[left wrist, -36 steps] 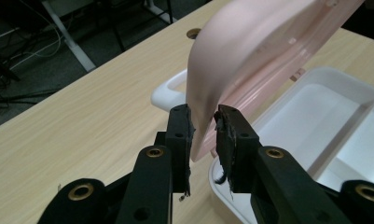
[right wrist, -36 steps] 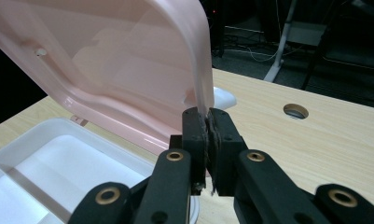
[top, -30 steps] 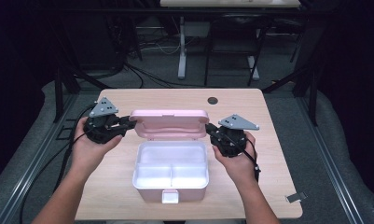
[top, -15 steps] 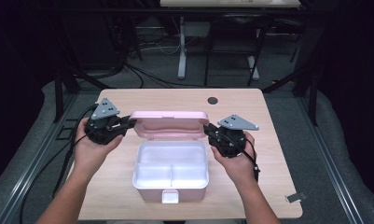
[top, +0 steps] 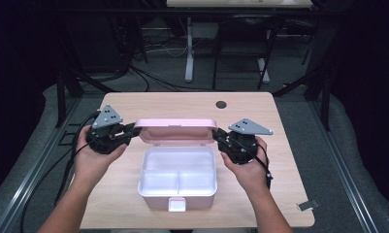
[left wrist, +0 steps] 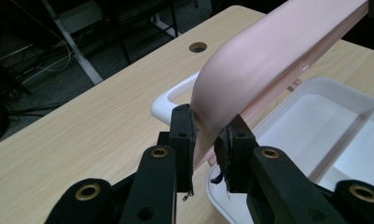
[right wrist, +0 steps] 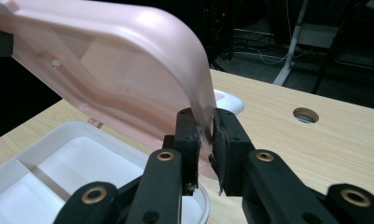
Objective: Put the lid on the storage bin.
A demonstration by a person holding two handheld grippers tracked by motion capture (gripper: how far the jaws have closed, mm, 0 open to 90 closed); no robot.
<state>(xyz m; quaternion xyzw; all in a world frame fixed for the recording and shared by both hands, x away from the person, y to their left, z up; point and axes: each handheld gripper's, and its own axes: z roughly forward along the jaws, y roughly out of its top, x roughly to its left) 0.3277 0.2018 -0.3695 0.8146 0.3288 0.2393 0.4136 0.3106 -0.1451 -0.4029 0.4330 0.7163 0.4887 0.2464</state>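
A white two-compartment box [top: 148, 187] lies in the middle of the table with its pink lid [top: 176, 127] standing up at the far side. My left gripper [top: 131, 130] holds the lid's left corner. In the left gripper view its pads [left wrist: 189, 128] press on the lid's edge [left wrist: 268, 51], and the jaws have just been opening slightly with the lid still between them. My right gripper [top: 220, 136] pinches the right corner. Its gripper [right wrist: 204, 126] has the lid's rim [right wrist: 128, 60] between the pads, and these jaws have also been opening a little. The box's white tray [right wrist: 58, 163] is empty.
A white latch tab [top: 177, 204] sticks out at the box's near side, and a white handle [left wrist: 168, 98] shows behind the lid. A round cable hole [top: 221, 104] sits at the table's far edge. Dark desk legs and cables stand beyond the table.
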